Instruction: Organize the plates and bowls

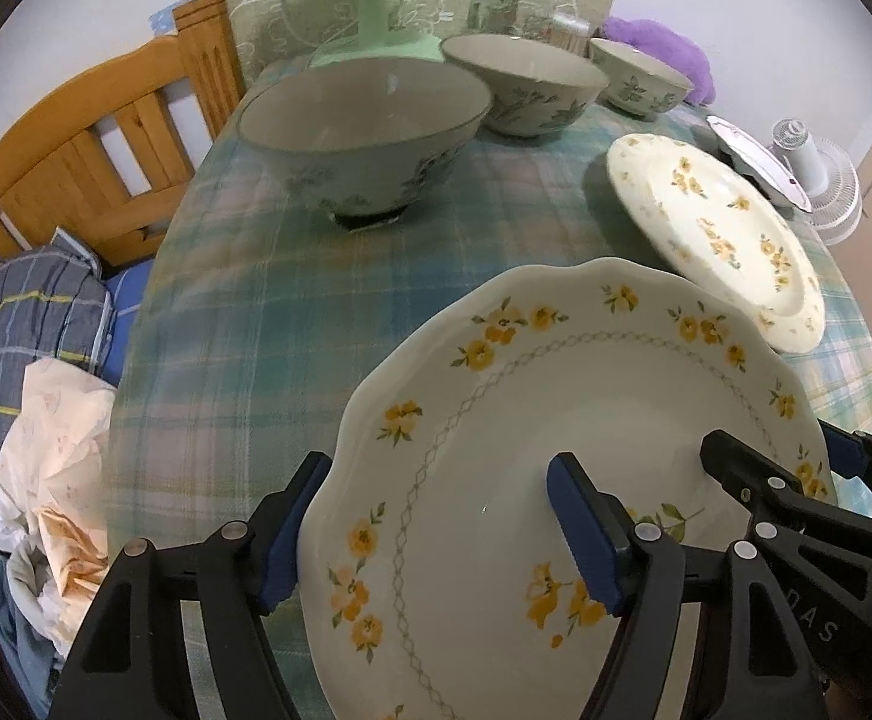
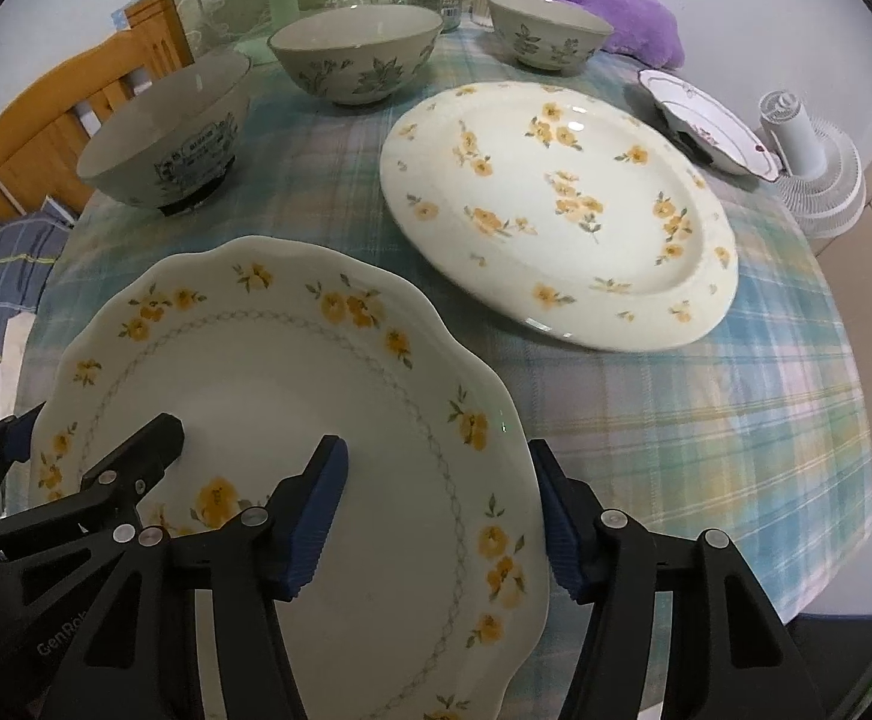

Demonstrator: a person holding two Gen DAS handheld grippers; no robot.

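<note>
Nearest, the scalloped plate [image 2: 292, 420] with its ring of yellow flowers sits at the near edge of the worktop [image 2: 706, 420], and both claws straddle its rim from opposite sides. The left claw [image 1: 430, 531] has one blue pad outside the plate's left edge and the other over the plate's face; the right claw [image 2: 436, 528] mirrors it on the right edge. Each stands part open around the rim, and whether the pads already press on the china I cannot tell for sure. A two-sided hold suits a wide, shallow plate that one claw would tip. Both claws point steeply down, side by side, with fingers nearly parallel.

Just beyond, to the right, lies the larger cream plate [image 2: 562, 210], flat on the checked cloth and the likely base for stacking. Behind it, a small pink-trimmed dish [image 2: 712, 126] sits near the far right edge. Three patterned bowls [image 2: 358, 54] stand apart along the back, unstacked.
</note>
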